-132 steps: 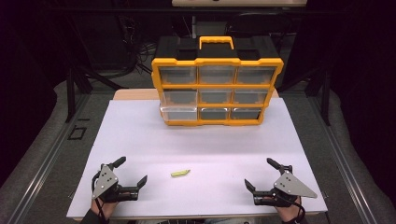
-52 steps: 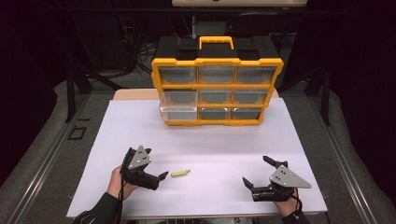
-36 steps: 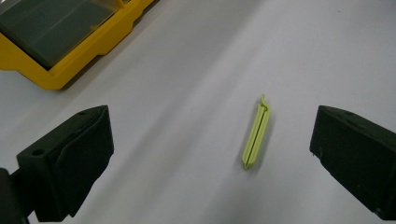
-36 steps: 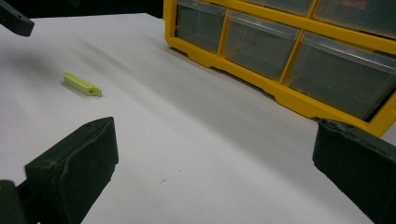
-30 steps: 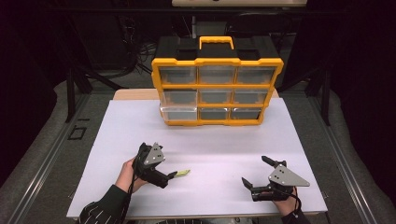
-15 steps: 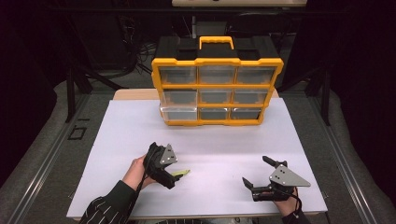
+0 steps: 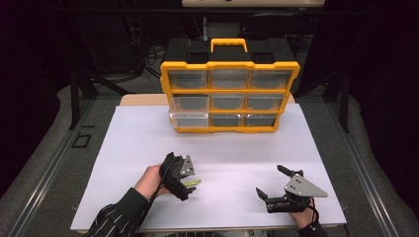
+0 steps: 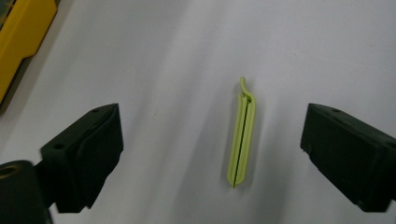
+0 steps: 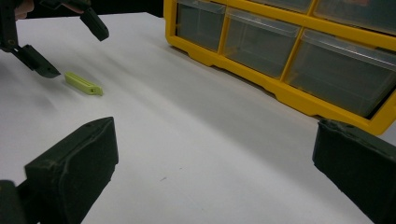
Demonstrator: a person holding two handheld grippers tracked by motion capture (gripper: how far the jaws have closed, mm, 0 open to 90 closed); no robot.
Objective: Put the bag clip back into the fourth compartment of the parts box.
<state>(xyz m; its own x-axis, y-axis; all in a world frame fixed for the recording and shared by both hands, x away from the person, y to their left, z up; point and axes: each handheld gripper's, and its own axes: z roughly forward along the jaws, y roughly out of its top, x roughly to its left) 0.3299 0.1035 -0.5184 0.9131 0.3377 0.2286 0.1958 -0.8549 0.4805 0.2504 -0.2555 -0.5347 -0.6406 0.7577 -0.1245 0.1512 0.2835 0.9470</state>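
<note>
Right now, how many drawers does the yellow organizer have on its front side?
9, in three rows of three on the organizer: top row, middle row, bottom row. The bottom-left drawer sticks out slightly.

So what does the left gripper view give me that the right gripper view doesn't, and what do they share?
Left gripper view alone: the left gripper with jaws open either side of the small yellow-green plastic clip, its slit and hooked end plain. Right gripper view alone: the right gripper, open over bare surface, and the yellow organiser's clear drawers. Both: clip, white tabletop.
</note>
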